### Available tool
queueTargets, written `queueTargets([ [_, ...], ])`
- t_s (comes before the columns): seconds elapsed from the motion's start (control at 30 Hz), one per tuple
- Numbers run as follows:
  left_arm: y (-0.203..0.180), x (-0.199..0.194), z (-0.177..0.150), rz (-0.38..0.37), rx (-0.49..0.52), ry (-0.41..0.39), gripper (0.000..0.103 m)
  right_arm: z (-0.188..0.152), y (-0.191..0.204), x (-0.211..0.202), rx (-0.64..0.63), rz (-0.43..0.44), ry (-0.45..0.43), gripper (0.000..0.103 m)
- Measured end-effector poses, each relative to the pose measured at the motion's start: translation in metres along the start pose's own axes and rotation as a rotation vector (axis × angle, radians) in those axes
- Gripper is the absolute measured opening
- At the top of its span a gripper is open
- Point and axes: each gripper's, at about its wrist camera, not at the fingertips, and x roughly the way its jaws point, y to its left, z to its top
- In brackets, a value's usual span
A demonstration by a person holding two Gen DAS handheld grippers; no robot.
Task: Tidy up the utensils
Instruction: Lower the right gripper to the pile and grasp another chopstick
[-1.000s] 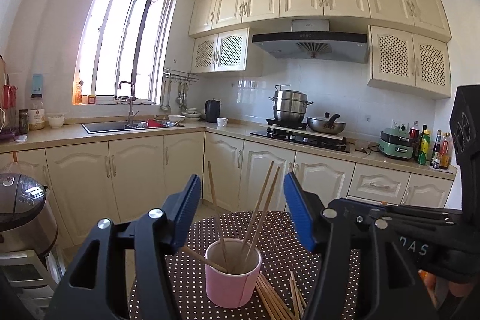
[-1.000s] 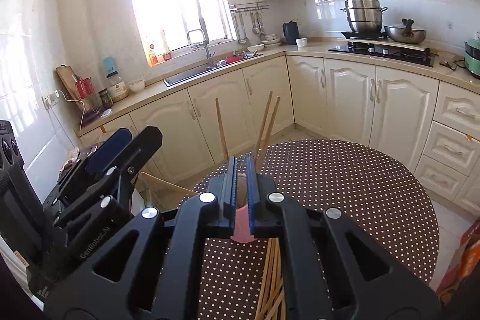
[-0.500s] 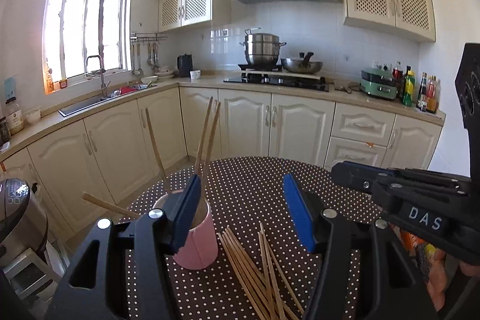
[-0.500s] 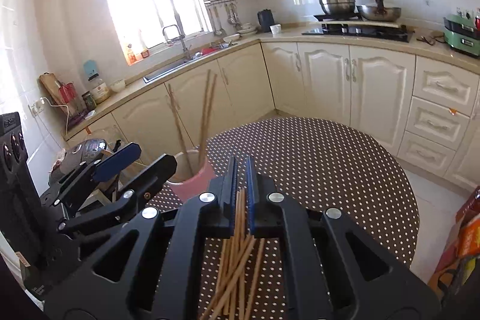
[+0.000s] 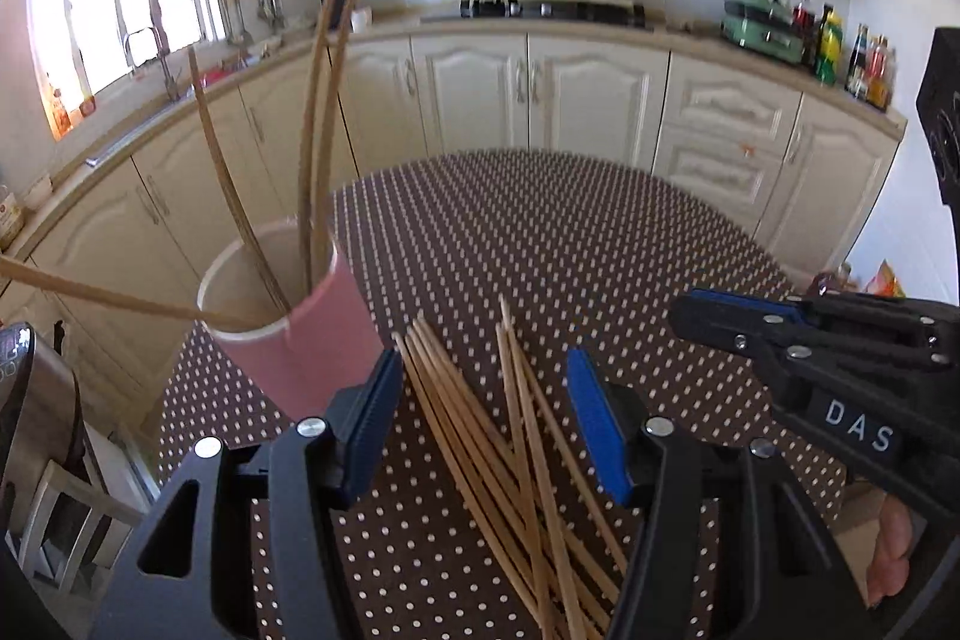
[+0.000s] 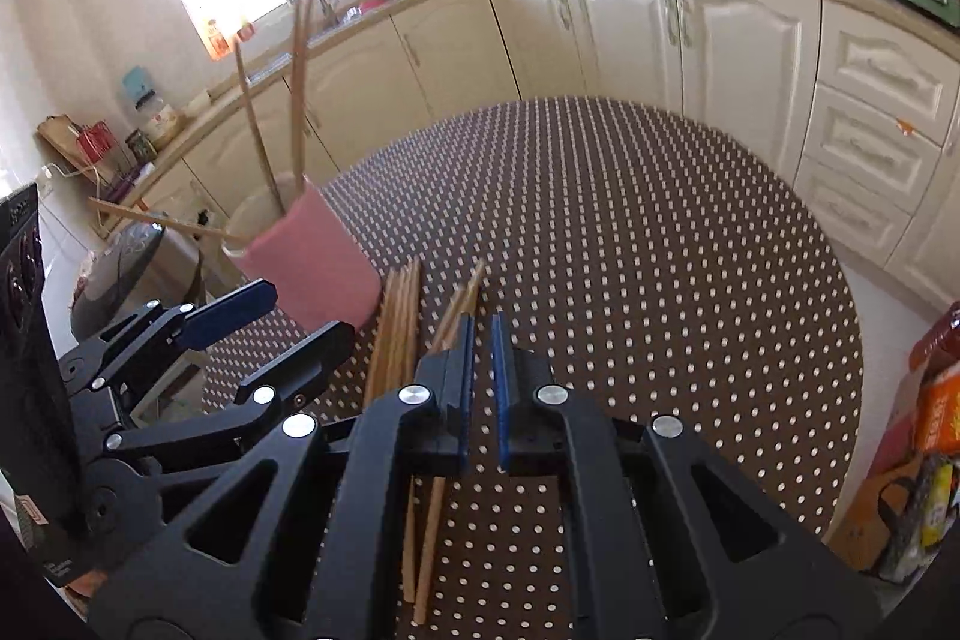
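While four chopsticks (image 5: 318, 142) stand in the pink cup (image 5: 312, 340), roughly ten more still loose on the bench (image 5: 600, 244); left tool (image 5: 480, 418) spread wide, right tool (image 6: 482, 340) closed, both empty.

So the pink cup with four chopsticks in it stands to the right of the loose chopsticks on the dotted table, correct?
Not quite: in the left wrist view the pink cup, with four chopsticks in it, stands to the left of the loose chopsticks on the dotted table.

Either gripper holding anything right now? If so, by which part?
Nothing is held. The left gripper is open above the loose chopsticks on the table, pads clear of them. The right gripper is shut with nothing between its pads.
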Motion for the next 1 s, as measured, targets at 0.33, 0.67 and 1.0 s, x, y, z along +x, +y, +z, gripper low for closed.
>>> queueTargets([
  [0.33, 0.006, 0.057, -0.016, -0.058, -0.025, 0.184, 0.029, -0.016, -0.004, 0.039, 0.004, 0.016, 0.131, 0.007],
  [0.67, 0.005, 0.082, -0.023, -0.071, -0.022, 0.237, 0.023, -0.021, -0.004, 0.060, 0.011, 0.046, 0.189, 0.007],
  [1.0, 0.001, 0.091, -0.021, -0.069, -0.012, 0.253, 0.022, -0.019, -0.003, 0.070, 0.003, 0.052, 0.218, 0.007],
])
